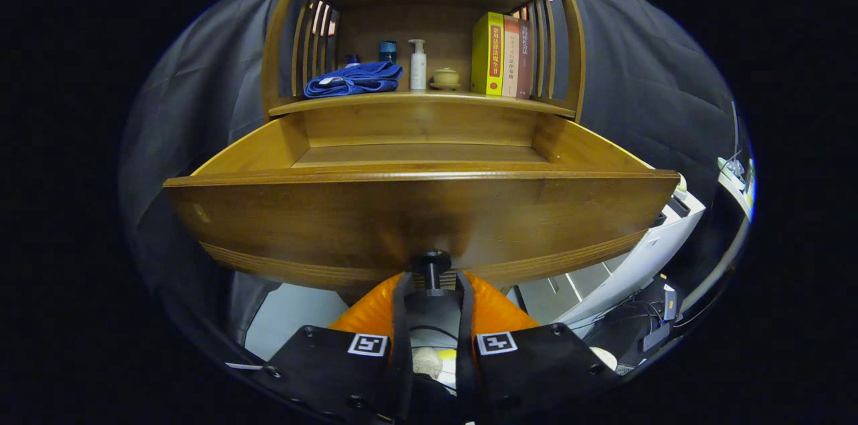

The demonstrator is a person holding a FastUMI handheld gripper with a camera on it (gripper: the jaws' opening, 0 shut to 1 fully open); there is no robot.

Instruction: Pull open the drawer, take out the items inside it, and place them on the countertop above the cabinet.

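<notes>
Because the drawer (419,210) stands pulled well out of the wooden cabinet (570,43), the first step of the task reads as done or very nearly so. The tool (431,284) sits at the bottom centre of the frame, its two fingers drawn close together and clamped on the dark round knob (430,263) at the middle of the drawer front, one finger pressing each side of the stem. The drawer front spans the middle of the frame, and behind it the open box runs back toward the cabinet; only a strip of its wooden floor shows over the front edge, so whether any items lie inside cannot be told from here. Above the drawer, in the upper centre of the frame, the surface (456,98) carries a folded blue towel (354,80) on the left, then a dark blue cup (387,50), a white pump bottle (417,66) and a small ceramic lidded pot (446,78), with a yellow book (487,53) and two more volumes upright on the right. As a judgement, emptying the drawer has not begun: the tool must release the knob, reach over the front edge, and lift things up to that surface.
</notes>
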